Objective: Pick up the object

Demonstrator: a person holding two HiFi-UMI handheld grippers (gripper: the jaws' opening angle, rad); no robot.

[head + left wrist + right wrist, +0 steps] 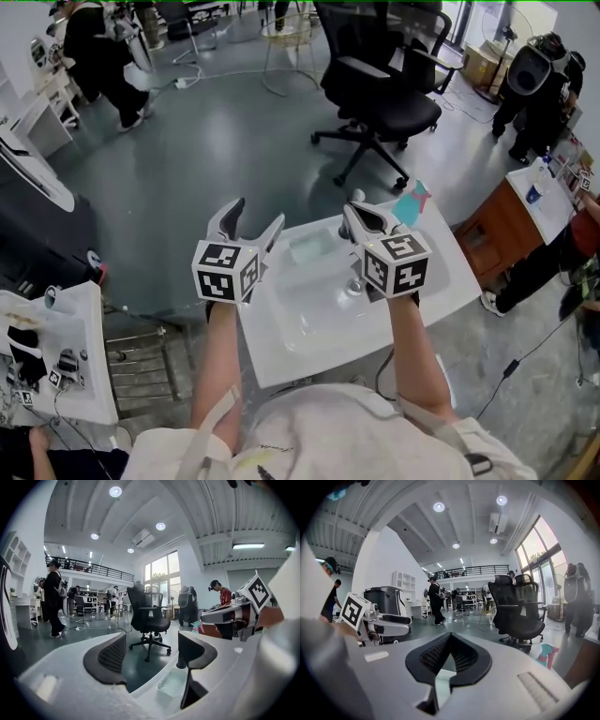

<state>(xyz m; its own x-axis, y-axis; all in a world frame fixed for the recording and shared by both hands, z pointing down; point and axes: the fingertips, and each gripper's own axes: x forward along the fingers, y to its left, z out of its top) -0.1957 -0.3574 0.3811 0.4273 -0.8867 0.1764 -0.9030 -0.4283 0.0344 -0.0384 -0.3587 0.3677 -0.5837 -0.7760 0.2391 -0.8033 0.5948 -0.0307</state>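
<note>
Head view: a person holds two hand-held grippers above a small white tabletop (319, 330). Each carries a cube with black-and-white square markers. The left hand-held gripper (258, 214) has its jaws spread wide over the tabletop's left edge. The right hand-held gripper (352, 214) has its jaws pressed together, with nothing between them. A shallow, translucent pale-green rectangular plastic tray (309, 247) lies on the tabletop between the two, just right of the left one. A teal-and-pink object (412, 201) sits at the far right corner, and a black office chair (384, 94) stands on the grey floor beyond.

Left gripper view: the dark ribbed pads (112, 656) stand apart and empty. The tray (172, 685) lies below them, towards the right jaw.

Right gripper view: the black pads (433, 654) meet at their tips. The teal-and-pink object (546, 656) is off to the right.
</note>
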